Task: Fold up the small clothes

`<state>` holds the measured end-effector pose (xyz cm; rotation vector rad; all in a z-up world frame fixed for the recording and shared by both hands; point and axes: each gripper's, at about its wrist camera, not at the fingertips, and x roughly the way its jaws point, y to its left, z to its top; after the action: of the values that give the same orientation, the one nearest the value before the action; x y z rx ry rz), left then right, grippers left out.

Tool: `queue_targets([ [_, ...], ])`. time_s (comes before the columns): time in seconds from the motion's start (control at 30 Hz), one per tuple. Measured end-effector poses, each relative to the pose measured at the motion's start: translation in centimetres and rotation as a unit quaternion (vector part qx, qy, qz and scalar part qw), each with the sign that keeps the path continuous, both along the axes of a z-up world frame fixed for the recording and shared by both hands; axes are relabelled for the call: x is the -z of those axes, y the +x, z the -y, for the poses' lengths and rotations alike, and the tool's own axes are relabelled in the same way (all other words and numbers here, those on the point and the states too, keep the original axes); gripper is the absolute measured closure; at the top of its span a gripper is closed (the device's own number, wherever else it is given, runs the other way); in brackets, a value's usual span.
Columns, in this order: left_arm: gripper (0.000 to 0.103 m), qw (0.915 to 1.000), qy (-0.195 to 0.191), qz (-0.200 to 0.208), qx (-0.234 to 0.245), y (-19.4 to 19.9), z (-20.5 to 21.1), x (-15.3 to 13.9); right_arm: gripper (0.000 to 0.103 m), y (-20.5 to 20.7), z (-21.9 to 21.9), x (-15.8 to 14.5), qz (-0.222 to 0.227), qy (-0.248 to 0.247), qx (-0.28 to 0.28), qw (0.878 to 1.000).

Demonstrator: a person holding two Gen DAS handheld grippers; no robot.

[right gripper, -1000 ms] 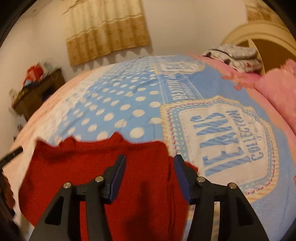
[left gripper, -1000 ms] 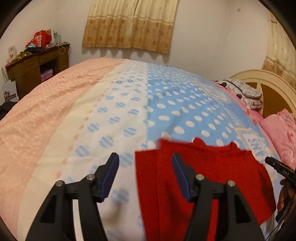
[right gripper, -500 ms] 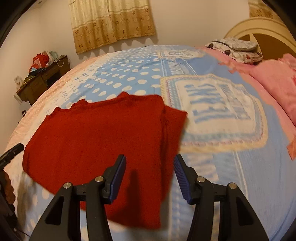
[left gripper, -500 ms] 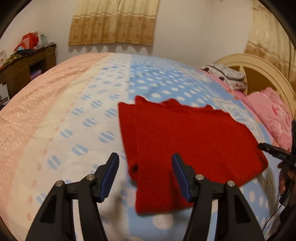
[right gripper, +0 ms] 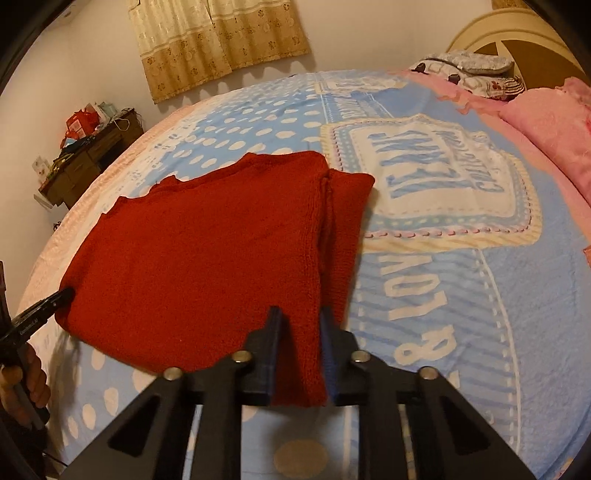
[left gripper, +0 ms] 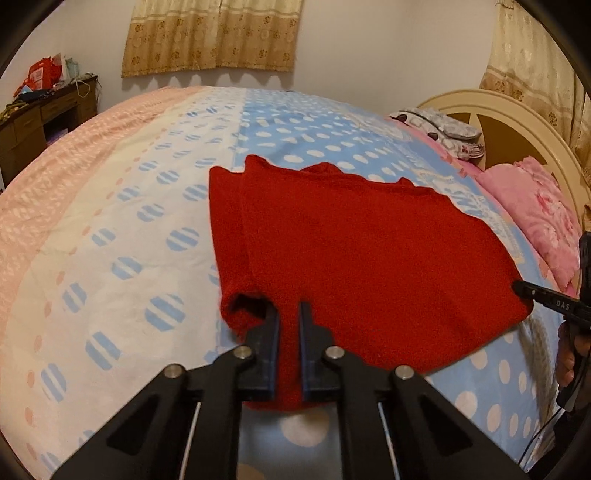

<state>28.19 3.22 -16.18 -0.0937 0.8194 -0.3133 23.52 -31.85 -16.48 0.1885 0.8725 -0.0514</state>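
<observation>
A red knitted sweater [left gripper: 369,254] lies spread on the bed, with a sleeve folded along each side. My left gripper [left gripper: 289,314] is shut on its near left corner, next to the open sleeve cuff [left gripper: 243,306]. My right gripper [right gripper: 301,317] is shut on the sweater [right gripper: 207,251] at its near right corner, beside the folded sleeve [right gripper: 343,229]. The near hem hangs between the two grippers, a little above the bedspread. The right gripper's tip shows in the left wrist view [left gripper: 535,295], and the left gripper's tip shows in the right wrist view [right gripper: 48,306].
The bedspread [left gripper: 129,206] is pink, cream and blue with dots, with a printed badge [right gripper: 436,177]. Pink pillows [left gripper: 535,210] and a cream headboard [left gripper: 517,122] stand at the right. A wooden desk [left gripper: 37,122] with clutter stands far left. Curtains [left gripper: 214,33] hang behind.
Both grippers went from open to shut on the sweater's near corners. The views pulled back, so more of the sweater shows, and the near hem has lifted.
</observation>
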Motion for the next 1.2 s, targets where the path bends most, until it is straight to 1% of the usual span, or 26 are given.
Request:
queue_targets([
  [0.17, 0.095, 0.9999, -0.011, -0.002, 0.010, -1.4, -0.6, -0.3, 0.098, -2.1, -1.0, -0.9, 0.010, -0.012, -0.014, 1.000],
  [0.27, 0.095, 0.9998, -0.007, -0.011, 0.014, -1.8, -0.6, 0.5, 0.098, -2.7, -1.0, 0.2, -0.004, -0.017, -0.015, 1.000],
  [0.33, 0.095, 0.9998, -0.004, -0.017, 0.009, -1.6, -0.7, 1.1, 0.098, -2.5, -0.5, 1.3, -0.017, -0.011, -0.009, 1.000],
  [0.37, 0.095, 0.9997, -0.009, -0.020, 0.007, -1.5, -0.9, 1.2, 0.099, -2.6, -0.3, 1.9, -0.018, -0.005, -0.004, 1.000],
  [0.5, 0.095, 0.9997, -0.019, -0.014, 0.005, -1.5, -1.3, 0.9, 0.099, -3.7, -0.9, 1.7, -0.010, -0.010, -0.005, 1.000],
  [0.57, 0.094, 0.9998, -0.015, -0.011, 0.005, -1.5, -1.2, 0.8, 0.099, -3.9, -1.3, 2.0, -0.013, -0.024, -0.008, 1.000],
  [0.73, 0.092, 0.9999, -0.011, -0.012, 0.001, -1.3, -1.2, 1.3, 0.099, -3.9, -1.3, 1.7, -0.013, -0.025, -0.006, 1.000],
  [0.8, 0.090, 1.0000, -0.004, -0.008, -0.001, -1.5, -1.1, 1.3, 0.099, -3.9, -1.5, 1.6, -0.013, -0.031, -0.007, 0.999],
  [0.87, 0.086, 0.9999, 0.010, -0.007, -0.006, -1.6, -1.0, 1.3, 0.098, -3.8, -1.3, 1.3, -0.008, -0.026, -0.002, 1.000],
  [0.9, 0.086, 0.9999, 0.011, -0.008, -0.006, -1.7, -1.0, 1.3, 0.097, -3.7, -0.7, 0.8, 0.003, -0.011, 0.006, 1.000],
  [0.93, 0.086, 0.9999, 0.011, -0.008, -0.006, -1.7, -1.1, 1.3, 0.096, -3.6, -0.4, 0.3, 0.009, -0.006, 0.014, 1.000],
  [1.0, 0.086, 0.9998, 0.014, -0.010, -0.005, -1.7, -1.1, 1.3, 0.084, -3.1, 0.2, -1.1, 0.031, -0.003, 0.033, 0.999],
  [1.07, 0.086, 0.9998, 0.019, -0.008, -0.005, -1.7, -1.0, 1.3, 0.082, -2.6, 0.1, -2.4, 0.056, -0.009, 0.040, 0.998],
  [1.13, 0.086, 0.9996, 0.025, -0.007, -0.005, -1.8, -0.8, 1.4, 0.081, -1.6, -0.8, -3.5, 0.066, -0.009, 0.028, 0.997],
  [1.17, 0.086, 0.9995, 0.031, -0.005, -0.005, -1.8, -0.6, 1.4, 0.080, -1.1, -1.5, -3.7, 0.069, -0.010, 0.016, 0.997],
  [1.2, 0.086, 0.9994, 0.034, -0.004, -0.006, -1.8, -0.5, 1.4, 0.071, -0.3, -2.6, -3.9, 0.070, -0.015, -0.002, 0.997],
])
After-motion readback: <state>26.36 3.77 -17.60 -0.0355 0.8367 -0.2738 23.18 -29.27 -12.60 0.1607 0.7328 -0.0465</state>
